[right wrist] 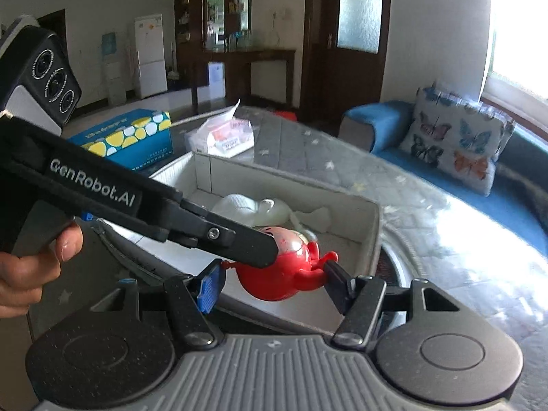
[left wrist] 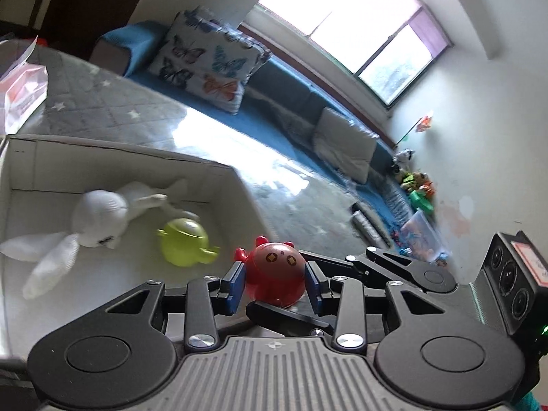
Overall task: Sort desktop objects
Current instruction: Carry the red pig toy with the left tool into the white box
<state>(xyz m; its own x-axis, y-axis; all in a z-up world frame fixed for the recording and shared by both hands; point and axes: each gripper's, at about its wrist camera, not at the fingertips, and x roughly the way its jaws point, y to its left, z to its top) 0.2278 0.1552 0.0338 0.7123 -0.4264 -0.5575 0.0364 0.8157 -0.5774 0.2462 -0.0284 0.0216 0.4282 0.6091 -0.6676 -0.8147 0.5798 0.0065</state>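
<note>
The left gripper (left wrist: pixel 275 282) had its blue-padded jaws spread on either side of a round red plastic toy figure with a painted face (left wrist: pixel 276 272); whether the pads still pressed on it could not be told. The right gripper (right wrist: pixel 274 282) held its jaws part open around the same red toy (right wrist: pixel 284 274), one black finger (right wrist: pixel 337 275) touching the toy's small arm and the blue pad (right wrist: pixel 209 289) standing just clear on the other side. The toy hung over the near rim of an open white cardboard box (left wrist: pixel 219 171). Inside the box lay a white knitted rabbit doll (left wrist: pixel 92 219) and, just right of it, a lime-green plastic toy (left wrist: pixel 186 241). A hand (right wrist: pixel 24 274) gripped the left tool's handle. Farther off on the grey starred table cover (left wrist: pixel 102 102) sat a clear plastic bag (right wrist: pixel 224 135) and a blue and yellow carton (right wrist: pixel 130 138); a butterfly-print cushion (left wrist: pixel 209 63) rested on the blue sofa beyond.
</note>
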